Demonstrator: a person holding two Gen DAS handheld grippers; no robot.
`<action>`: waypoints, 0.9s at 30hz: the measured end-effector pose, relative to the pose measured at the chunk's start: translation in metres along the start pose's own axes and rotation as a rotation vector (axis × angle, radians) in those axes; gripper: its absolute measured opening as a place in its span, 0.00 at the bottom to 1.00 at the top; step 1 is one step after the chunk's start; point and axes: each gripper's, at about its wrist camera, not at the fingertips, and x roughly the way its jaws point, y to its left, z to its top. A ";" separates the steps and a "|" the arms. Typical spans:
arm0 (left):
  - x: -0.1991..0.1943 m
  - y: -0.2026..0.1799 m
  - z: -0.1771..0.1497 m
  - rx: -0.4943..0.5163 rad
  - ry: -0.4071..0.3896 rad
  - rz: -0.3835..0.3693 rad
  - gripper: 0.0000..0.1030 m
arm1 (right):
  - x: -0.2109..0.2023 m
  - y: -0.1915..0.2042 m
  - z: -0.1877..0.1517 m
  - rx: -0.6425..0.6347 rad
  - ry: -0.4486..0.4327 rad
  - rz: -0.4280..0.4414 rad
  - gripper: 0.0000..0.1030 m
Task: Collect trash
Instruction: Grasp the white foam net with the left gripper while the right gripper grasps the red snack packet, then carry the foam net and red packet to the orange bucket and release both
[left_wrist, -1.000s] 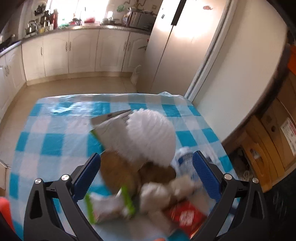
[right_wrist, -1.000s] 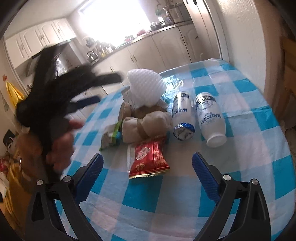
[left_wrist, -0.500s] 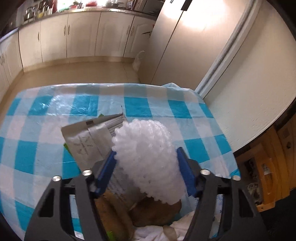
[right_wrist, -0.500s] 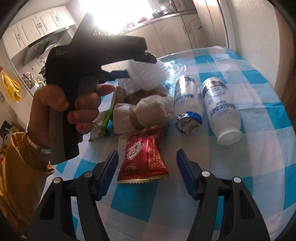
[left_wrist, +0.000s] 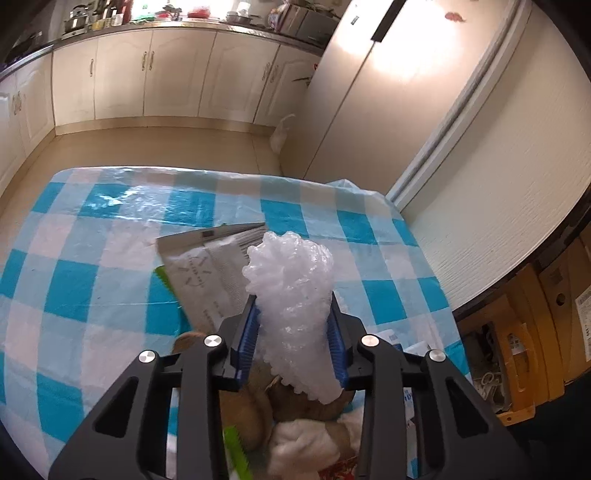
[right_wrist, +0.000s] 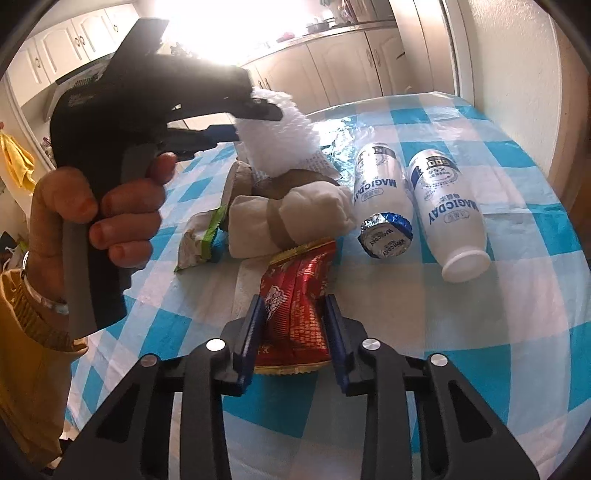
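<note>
My left gripper (left_wrist: 291, 332) is shut on a white foam fruit net (left_wrist: 295, 295), squeezed between its blue pads above the trash pile; it also shows in the right wrist view (right_wrist: 273, 136). My right gripper (right_wrist: 293, 332) is closed around a red snack wrapper (right_wrist: 295, 295) that lies on the checked tablecloth (right_wrist: 517, 332). The pile holds a crumpled white and brown paper wad (right_wrist: 288, 218), a green-edged wrapper (right_wrist: 199, 240) and a grey printed pouch (left_wrist: 207, 269).
Two white MAGICDAY bottles (right_wrist: 384, 199) (right_wrist: 450, 214) lie side by side right of the pile. A wall (left_wrist: 498, 184) and cardboard boxes (left_wrist: 546, 314) stand to the table's right. Kitchen cabinets (left_wrist: 147, 74) and a fridge (left_wrist: 369, 92) are beyond the far edge.
Both grippers went from wide open to closed. The left one closed on the foam net. The right one moved forward and closed around the red wrapper.
</note>
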 end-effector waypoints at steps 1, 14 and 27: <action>-0.005 0.002 -0.001 -0.006 -0.008 -0.004 0.34 | -0.002 0.001 0.000 0.001 -0.004 0.004 0.30; -0.093 0.048 -0.040 -0.087 -0.121 0.005 0.34 | -0.028 0.012 -0.013 0.041 -0.022 0.098 0.28; -0.183 0.127 -0.114 -0.181 -0.197 0.168 0.34 | -0.034 0.056 -0.015 -0.016 -0.011 0.167 0.28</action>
